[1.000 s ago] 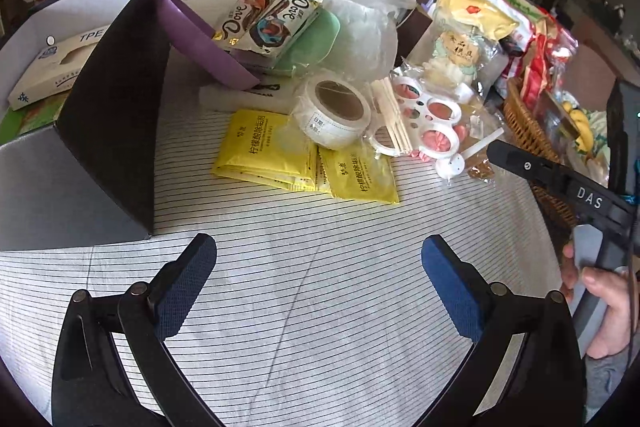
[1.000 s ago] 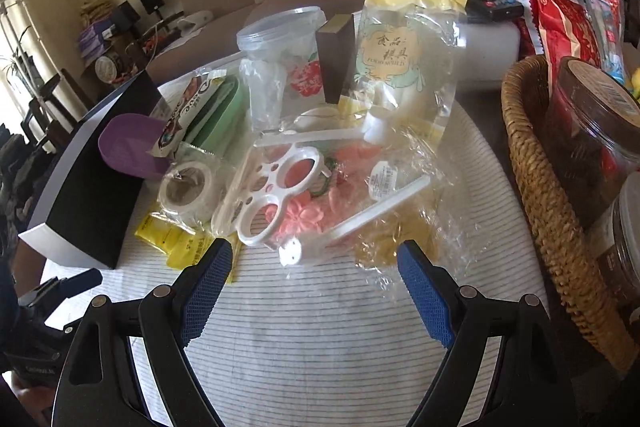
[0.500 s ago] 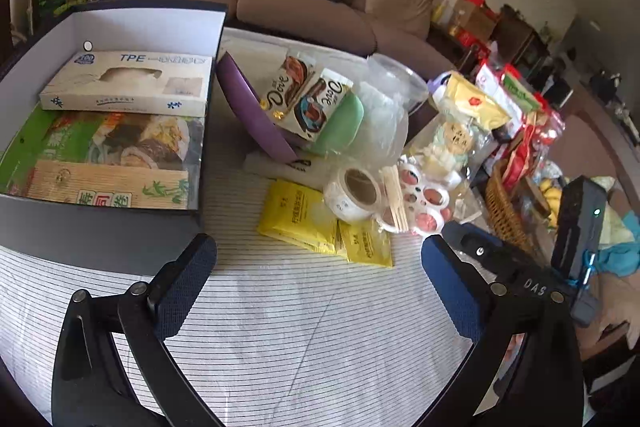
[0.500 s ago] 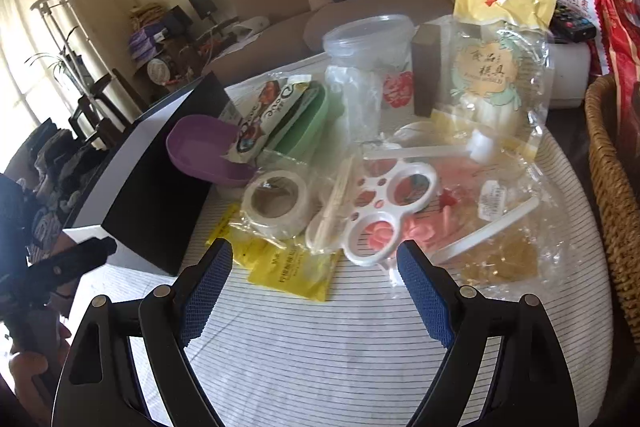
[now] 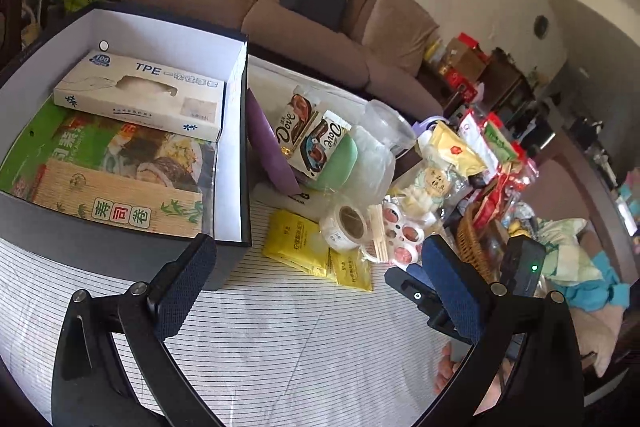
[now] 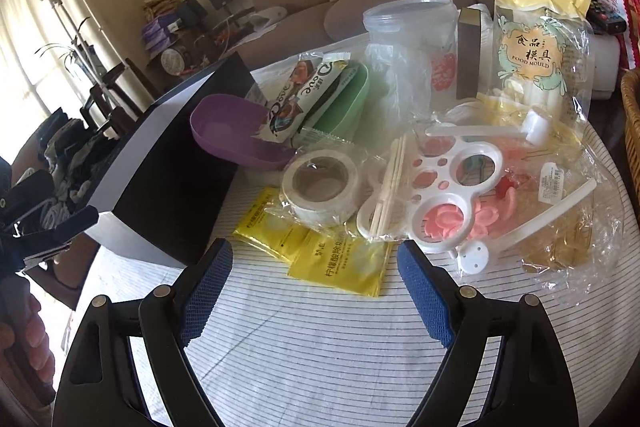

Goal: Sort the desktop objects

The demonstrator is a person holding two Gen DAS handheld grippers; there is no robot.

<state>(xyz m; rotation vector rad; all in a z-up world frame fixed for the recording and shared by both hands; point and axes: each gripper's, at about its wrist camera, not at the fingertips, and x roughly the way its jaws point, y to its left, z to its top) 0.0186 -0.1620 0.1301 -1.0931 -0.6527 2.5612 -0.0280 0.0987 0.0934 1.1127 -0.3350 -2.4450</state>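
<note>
My left gripper (image 5: pixel 320 291) is open and empty, raised above the striped tablecloth near the dark open box (image 5: pixel 232 227). The box holds a TPE glove carton (image 5: pixel 140 95) and a sushi mat pack (image 5: pixel 104 195). My right gripper (image 6: pixel 316 287) is open and empty, just short of the yellow sachets (image 6: pixel 336 263). Behind them lie a tape roll (image 6: pixel 320 191), a white mould set in plastic (image 6: pixel 452 195), a purple bowl (image 6: pixel 232 135), Dove chocolate packs (image 6: pixel 300 99), a green bowl (image 6: pixel 344 103) and a food mould bag (image 6: pixel 536 43).
A clear plastic tub (image 6: pixel 412 39) stands behind the pile. A wicker basket (image 6: pixel 632 107) sits at the right edge. Red snack bags (image 5: pixel 500 163) lie beyond it. The sofa (image 5: pixel 304 11) is behind the table. The box side (image 6: pixel 168 187) stands left of the sachets.
The left gripper has risen and drawn back, so the box's inside now shows. The right gripper has moved left and back from the mould set toward the yellow sachets. Both stay open.
</note>
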